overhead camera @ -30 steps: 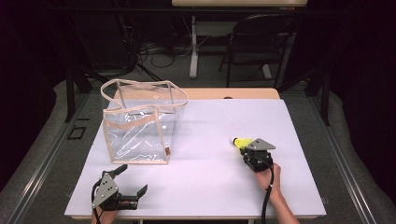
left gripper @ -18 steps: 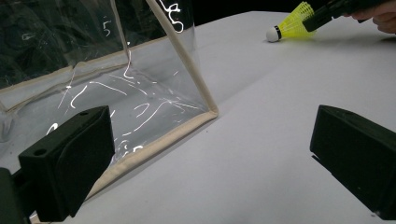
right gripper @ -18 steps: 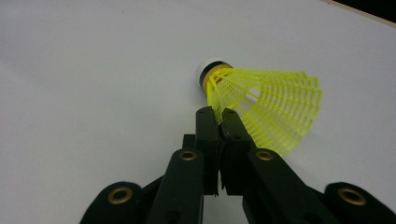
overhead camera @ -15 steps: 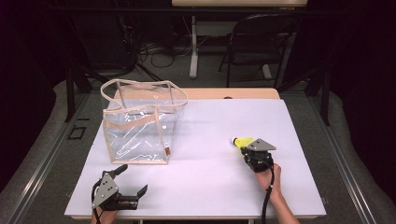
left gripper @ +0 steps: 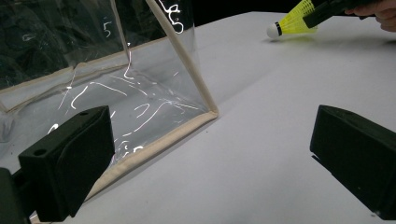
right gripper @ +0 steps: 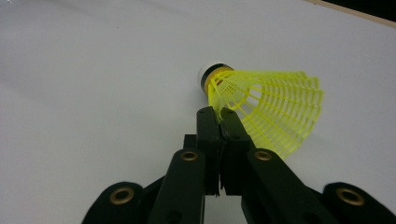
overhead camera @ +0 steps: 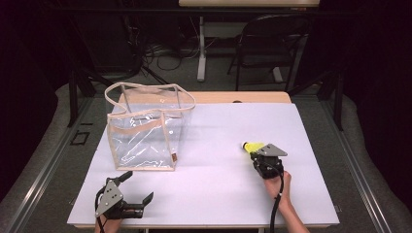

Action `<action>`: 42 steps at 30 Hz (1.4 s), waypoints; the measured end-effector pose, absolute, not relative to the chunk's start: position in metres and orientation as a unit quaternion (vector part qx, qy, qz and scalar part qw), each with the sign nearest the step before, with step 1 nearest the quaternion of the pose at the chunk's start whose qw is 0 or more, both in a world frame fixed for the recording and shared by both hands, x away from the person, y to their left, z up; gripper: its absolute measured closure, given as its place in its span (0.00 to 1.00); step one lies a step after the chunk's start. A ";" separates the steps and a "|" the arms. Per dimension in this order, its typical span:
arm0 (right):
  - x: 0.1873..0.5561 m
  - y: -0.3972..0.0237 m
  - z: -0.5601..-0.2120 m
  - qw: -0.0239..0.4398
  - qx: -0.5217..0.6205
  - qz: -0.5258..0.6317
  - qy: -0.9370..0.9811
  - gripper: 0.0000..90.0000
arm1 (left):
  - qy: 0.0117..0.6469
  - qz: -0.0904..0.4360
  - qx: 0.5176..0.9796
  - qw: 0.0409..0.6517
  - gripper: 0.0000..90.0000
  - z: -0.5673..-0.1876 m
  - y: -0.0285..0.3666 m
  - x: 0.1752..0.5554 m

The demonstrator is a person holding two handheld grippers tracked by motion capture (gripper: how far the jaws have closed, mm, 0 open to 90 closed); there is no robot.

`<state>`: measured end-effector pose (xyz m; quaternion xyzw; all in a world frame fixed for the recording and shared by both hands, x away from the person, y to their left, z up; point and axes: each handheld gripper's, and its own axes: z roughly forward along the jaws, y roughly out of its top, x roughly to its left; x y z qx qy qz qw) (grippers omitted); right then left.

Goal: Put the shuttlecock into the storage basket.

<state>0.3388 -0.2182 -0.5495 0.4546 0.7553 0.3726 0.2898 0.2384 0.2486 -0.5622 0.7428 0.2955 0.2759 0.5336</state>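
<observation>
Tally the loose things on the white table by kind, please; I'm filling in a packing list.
Clear bag: 1
Yellow shuttlecock: 1
Total: 2

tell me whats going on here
A person works at a white table with a gripper in each hand. The right gripper has just closed its jaws on the skirt of a yellow shuttlecock lying on the table. The left gripper rests open near the front edge, in front of a clear plastic bag that stands upright with its top open.
</observation>
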 end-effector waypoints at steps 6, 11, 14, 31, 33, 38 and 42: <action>0.337 -0.219 -0.546 0.290 0.464 0.381 0.746 0.99 | 0.293 0.275 0.743 0.535 0.00 -0.562 0.249 0.238; 0.336 -0.219 -0.543 0.291 0.465 0.384 0.743 0.99 | 0.293 0.274 0.744 0.534 0.00 -0.562 0.248 0.238; 0.335 -0.220 -0.542 0.294 0.464 0.386 0.742 0.99 | 0.294 0.274 0.744 0.534 0.00 -0.562 0.248 0.239; 0.332 -0.224 -0.531 0.294 0.460 0.388 0.743 0.98 | 0.294 0.272 0.745 0.534 0.00 -0.563 0.248 0.239; 0.332 -0.224 -0.528 0.297 0.458 0.389 0.743 0.98 | 0.294 0.272 0.745 0.534 0.00 -0.563 0.248 0.239; 0.330 -0.226 -0.524 0.302 0.457 0.390 0.740 0.98 | 0.294 0.272 0.745 0.533 0.00 -0.563 0.248 0.239; 0.329 -0.227 -0.521 0.305 0.453 0.391 0.741 0.98 | 0.294 0.273 0.745 0.533 0.00 -0.563 0.248 0.239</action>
